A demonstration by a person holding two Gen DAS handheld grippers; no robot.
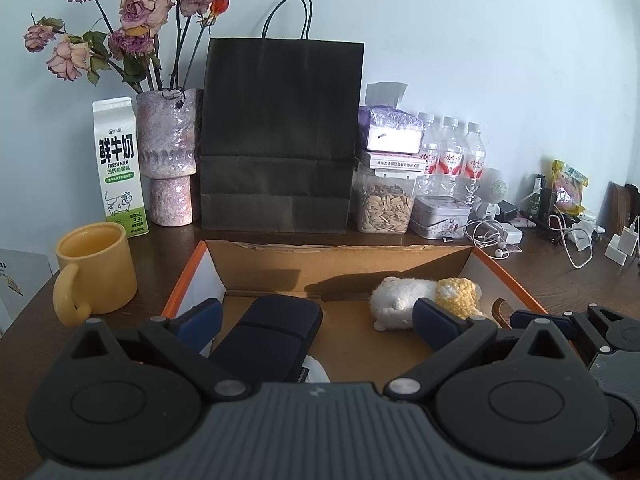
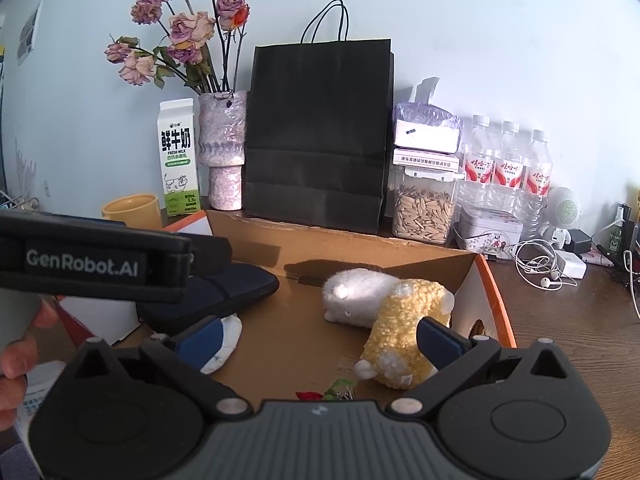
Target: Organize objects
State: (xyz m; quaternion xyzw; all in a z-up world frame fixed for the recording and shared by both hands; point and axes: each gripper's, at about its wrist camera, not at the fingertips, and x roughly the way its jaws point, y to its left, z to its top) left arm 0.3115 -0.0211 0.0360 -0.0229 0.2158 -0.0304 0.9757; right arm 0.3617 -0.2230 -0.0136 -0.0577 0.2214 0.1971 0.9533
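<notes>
An open cardboard box [image 1: 182, 276] with orange edges sits on the wooden desk. Inside lie a dark navy case [image 1: 272, 332] and a white and yellow plush toy [image 1: 424, 298]. My left gripper [image 1: 318, 318] is open over the box's near left, its left finger beside the case, touching nothing. My right gripper [image 2: 320, 340] is open over the box's near right, its right finger [image 2: 438, 340] just in front of the plush toy [image 2: 384, 312], not pressing it. A white cloth item [image 2: 228, 340] lies by the case [image 2: 228, 288]. A small red and green item [image 2: 328, 392] lies near the front.
Behind the box [image 2: 496, 304] stand a black paper bag [image 1: 280, 136], a milk carton [image 1: 120, 168], a vase of dried roses [image 1: 170, 160], a seed jar [image 1: 384, 204], a tin [image 1: 440, 216] and three water bottles [image 1: 452, 160]. A yellow mug [image 1: 94, 268] stands at the left. Cables and chargers [image 1: 568, 236] clutter the right.
</notes>
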